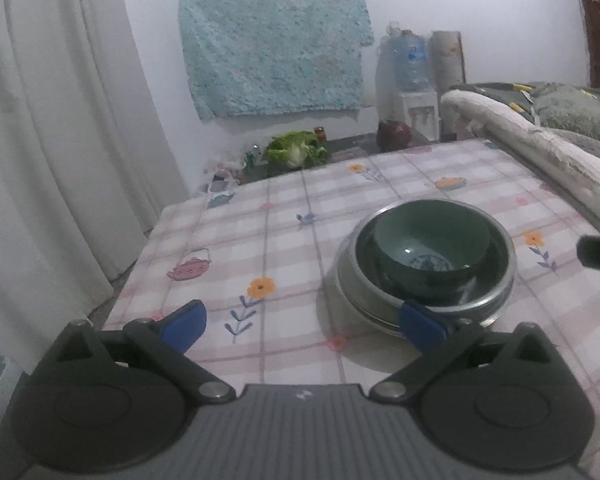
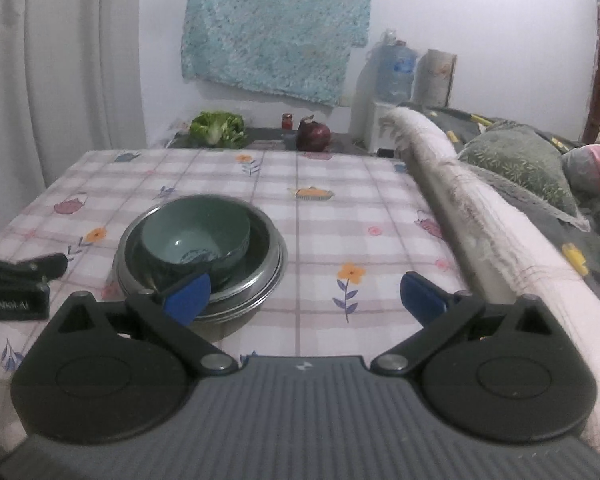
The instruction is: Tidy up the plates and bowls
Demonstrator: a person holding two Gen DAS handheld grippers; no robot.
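Observation:
A green bowl sits nested in a dark bowl, which sits in stacked steel plates on the checked tablecloth. My left gripper is open and empty, just left of and in front of the stack; its right fingertip lies near the steel rim. In the right wrist view the same green bowl and steel stack stand left of centre. My right gripper is open and empty, to the right of the stack, its left fingertip near the rim.
A lettuce, a small red jar and a dark red round object lie beyond the table's far edge. A padded sofa edge with cushions runs along the table's right side. White curtains hang on the left.

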